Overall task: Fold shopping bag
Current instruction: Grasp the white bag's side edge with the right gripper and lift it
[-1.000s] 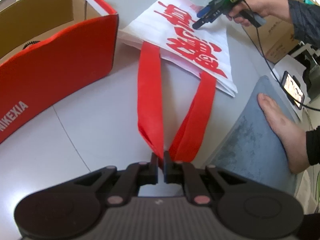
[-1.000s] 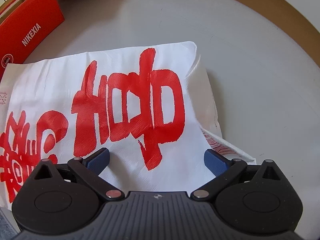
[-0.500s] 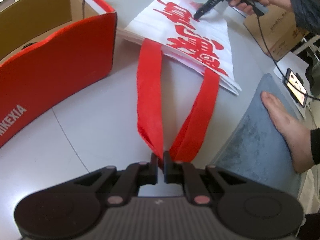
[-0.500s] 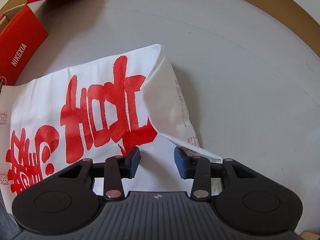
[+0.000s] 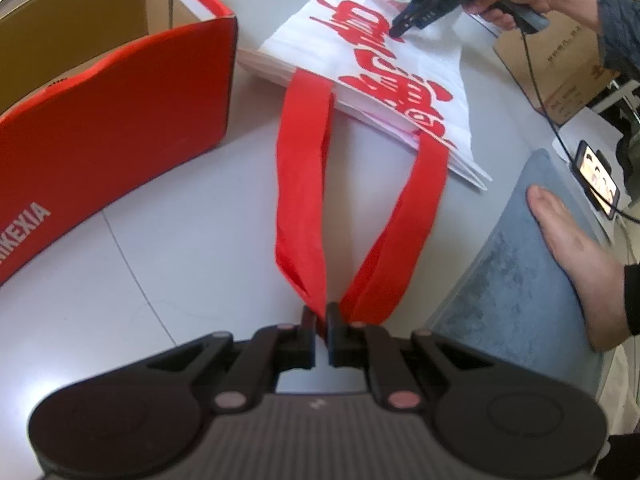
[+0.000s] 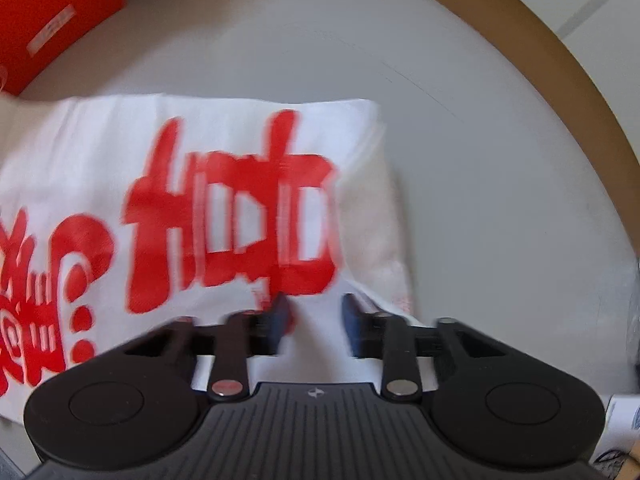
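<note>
— Where is the shopping bag (image 5: 372,56) now?

— Flat on the grey table (image 5: 180,240), at about 12 o'clock from the left wrist. Its two red handles (image 5: 300,184) run back toward 6 o'clock. The left gripper (image 5: 320,320) is clamped on the handle loops where they meet, exactly as it was a second ago.

— And the other one?

— The right gripper (image 6: 316,312) stood wide open over the red lettering a second ago. Its jaws have just been closing, and white cloth lies between them. The wrist view is smeared and shows a narrow gap there. From the left wrist, at 1 o'clock, the tips come to one point on the bag, so I read it as pinching the cloth.

— Has the bag changed?

— Half a second ago its corner stood up in a loose flap. Now that edge lies doubled over at 3 o'clock of the lettering.

— Anything else?

— A red box (image 5: 120,120) sits at 9 o'clock. A bare hand (image 5: 572,264) rests on a grey pad (image 5: 520,280) at 3 o'clock, unmoved.
</note>
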`<action>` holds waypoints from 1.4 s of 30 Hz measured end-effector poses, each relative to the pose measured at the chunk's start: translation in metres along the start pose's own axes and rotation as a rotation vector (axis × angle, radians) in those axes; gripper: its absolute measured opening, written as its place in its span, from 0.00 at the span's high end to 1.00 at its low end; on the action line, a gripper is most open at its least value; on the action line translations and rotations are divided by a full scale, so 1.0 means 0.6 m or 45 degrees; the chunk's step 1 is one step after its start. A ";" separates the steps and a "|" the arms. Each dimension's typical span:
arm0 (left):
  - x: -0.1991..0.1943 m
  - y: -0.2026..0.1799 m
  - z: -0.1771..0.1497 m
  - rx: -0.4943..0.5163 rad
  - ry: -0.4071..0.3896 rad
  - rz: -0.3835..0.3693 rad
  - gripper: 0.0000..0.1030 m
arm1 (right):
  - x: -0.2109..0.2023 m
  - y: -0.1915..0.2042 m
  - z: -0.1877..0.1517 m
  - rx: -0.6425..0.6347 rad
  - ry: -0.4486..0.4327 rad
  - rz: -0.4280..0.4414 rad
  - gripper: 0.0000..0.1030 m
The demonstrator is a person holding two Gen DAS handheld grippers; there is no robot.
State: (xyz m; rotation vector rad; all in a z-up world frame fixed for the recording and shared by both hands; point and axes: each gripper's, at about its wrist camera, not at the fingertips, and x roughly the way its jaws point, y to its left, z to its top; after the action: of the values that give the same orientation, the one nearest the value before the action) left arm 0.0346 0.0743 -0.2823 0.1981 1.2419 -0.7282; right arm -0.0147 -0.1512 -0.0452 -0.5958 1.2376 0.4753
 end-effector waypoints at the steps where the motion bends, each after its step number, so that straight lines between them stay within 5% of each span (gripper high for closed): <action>1: 0.000 -0.001 0.001 0.000 -0.001 0.002 0.95 | 0.000 0.001 0.001 0.007 -0.002 -0.001 0.97; 3: 0.000 -0.002 0.000 -0.001 -0.003 0.002 0.95 | 0.002 -0.017 0.002 0.138 -0.020 0.081 0.97; 8: 0.001 -0.006 0.001 0.005 0.005 0.008 0.94 | 0.021 -0.094 -0.019 0.521 -0.066 0.483 0.93; 12: 0.002 -0.005 0.009 -0.006 0.003 0.012 0.94 | 0.026 -0.099 -0.026 0.577 -0.102 0.530 0.87; 14: 0.003 -0.006 0.013 -0.011 0.001 0.013 0.94 | 0.021 -0.080 -0.021 0.525 -0.135 0.532 0.61; 16: 0.004 -0.009 0.015 -0.010 0.001 0.015 0.94 | 0.017 -0.052 -0.030 0.453 -0.139 0.567 0.11; 18: 0.004 -0.011 0.014 -0.008 -0.001 0.017 0.94 | 0.011 -0.034 -0.035 0.370 -0.117 0.552 0.00; 21: 0.001 -0.010 0.009 -0.006 -0.005 0.013 0.94 | -0.011 0.004 -0.030 0.214 -0.097 0.409 0.00; 29: -0.003 -0.010 0.013 -0.020 -0.027 0.024 0.94 | -0.022 0.053 -0.016 0.162 -0.104 0.228 0.05; 32: -0.003 -0.010 0.014 -0.025 -0.030 0.027 0.94 | -0.037 0.066 -0.014 0.140 -0.122 0.234 0.31; 36: 0.000 -0.012 0.015 -0.025 -0.022 0.039 0.93 | -0.060 0.099 -0.016 0.083 -0.156 0.240 0.82; 38: -0.003 -0.012 0.013 -0.025 -0.022 0.038 0.93 | -0.063 0.109 -0.018 0.087 -0.170 0.264 0.90; 42: -0.002 -0.014 0.011 -0.014 -0.011 0.042 0.93 | -0.058 0.105 -0.017 0.162 -0.233 0.399 0.90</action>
State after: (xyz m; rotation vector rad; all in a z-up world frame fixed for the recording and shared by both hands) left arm 0.0347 0.0649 -0.2770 0.2052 1.2316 -0.6931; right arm -0.0715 -0.1108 -0.0240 -0.2435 1.1796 0.6912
